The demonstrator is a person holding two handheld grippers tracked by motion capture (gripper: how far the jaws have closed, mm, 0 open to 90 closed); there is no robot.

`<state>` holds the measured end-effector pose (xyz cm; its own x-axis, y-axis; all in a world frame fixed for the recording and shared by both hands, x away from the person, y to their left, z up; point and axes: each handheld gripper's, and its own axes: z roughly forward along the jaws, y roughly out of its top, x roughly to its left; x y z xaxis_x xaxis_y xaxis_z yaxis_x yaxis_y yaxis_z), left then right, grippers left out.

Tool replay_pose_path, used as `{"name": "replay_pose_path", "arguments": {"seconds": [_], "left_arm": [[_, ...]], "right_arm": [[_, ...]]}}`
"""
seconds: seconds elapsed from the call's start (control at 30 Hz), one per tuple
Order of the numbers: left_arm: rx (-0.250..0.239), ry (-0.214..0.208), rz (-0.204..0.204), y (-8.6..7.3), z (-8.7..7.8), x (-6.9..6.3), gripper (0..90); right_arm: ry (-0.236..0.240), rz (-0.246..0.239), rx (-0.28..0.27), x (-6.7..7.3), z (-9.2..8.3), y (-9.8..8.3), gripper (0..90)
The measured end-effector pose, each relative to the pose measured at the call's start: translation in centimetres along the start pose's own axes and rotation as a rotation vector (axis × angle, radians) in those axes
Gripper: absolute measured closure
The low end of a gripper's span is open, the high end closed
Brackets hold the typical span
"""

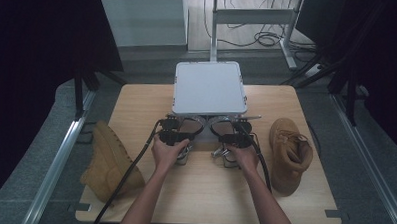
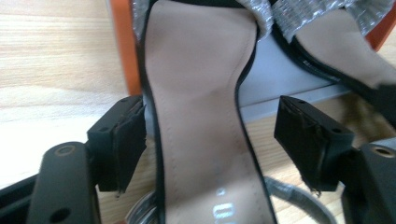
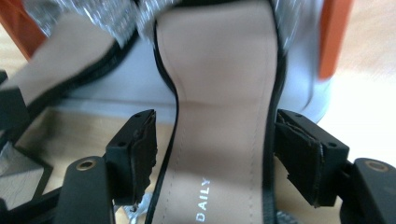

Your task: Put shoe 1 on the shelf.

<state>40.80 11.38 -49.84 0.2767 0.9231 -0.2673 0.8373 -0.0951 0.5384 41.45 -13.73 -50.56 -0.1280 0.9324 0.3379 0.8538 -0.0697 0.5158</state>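
Our forearms come in over the pale wooden bench (image 1: 183, 196), each hand holding black tongs in front of the flat white box (image 1: 209, 87). We have the left tongs (image 2: 210, 140) standing apart around the smooth beige insole of the left sandal (image 2: 196, 116), pads clear of its black edges. We have the right tongs (image 3: 215, 144) likewise apart around the right sandal (image 3: 219, 116). Glittery silver straps cross both toes against the box. Two tan suede boots (image 1: 289, 152) flank the box.
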Motion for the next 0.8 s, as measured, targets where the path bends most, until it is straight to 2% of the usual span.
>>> {"name": "replay_pose_path", "arguments": {"seconds": [0.03, 0.1, 0.2, 0.37, 0.47, 0.63, 0.8], "left_arm": [[-0.005, 0.008, -0.008, 0.0, 0.0, 0.0, 24.1], [-0.003, 0.001, -0.014, -0.1, -0.1, 0.0, 22.4], [-0.009, -0.015, -0.030, -0.3, -0.3, 0.2, 22.1], [0.008, -0.037, -0.007, -0.8, -1.5, 0.4, 21.4], [-0.001, -0.050, 0.004, -1.3, -2.3, 0.5, 20.9], [-0.069, -0.081, 0.043, -2.3, -4.4, 0.8, 21.5], [-0.134, -0.095, 0.137, -3.7, -6.1, 1.1, 26.4]], "right_arm": [[0.000, -0.082, -0.020, -0.3, -0.5, -0.1, 29.4], [0.000, -0.106, -0.061, 0.0, -1.4, 0.0, 27.7], [0.009, -0.128, -0.061, 0.3, -2.1, 0.1, 27.5], [0.045, -0.161, -0.098, 0.3, -3.1, -0.4, 28.4], [0.068, -0.179, -0.128, 0.3, -3.9, -0.8, 30.4], [0.117, -0.198, -0.188, 0.0, -5.9, -1.4, 38.5], [0.141, -0.229, -0.218, -0.4, -7.7, -2.2, 43.9]]}}
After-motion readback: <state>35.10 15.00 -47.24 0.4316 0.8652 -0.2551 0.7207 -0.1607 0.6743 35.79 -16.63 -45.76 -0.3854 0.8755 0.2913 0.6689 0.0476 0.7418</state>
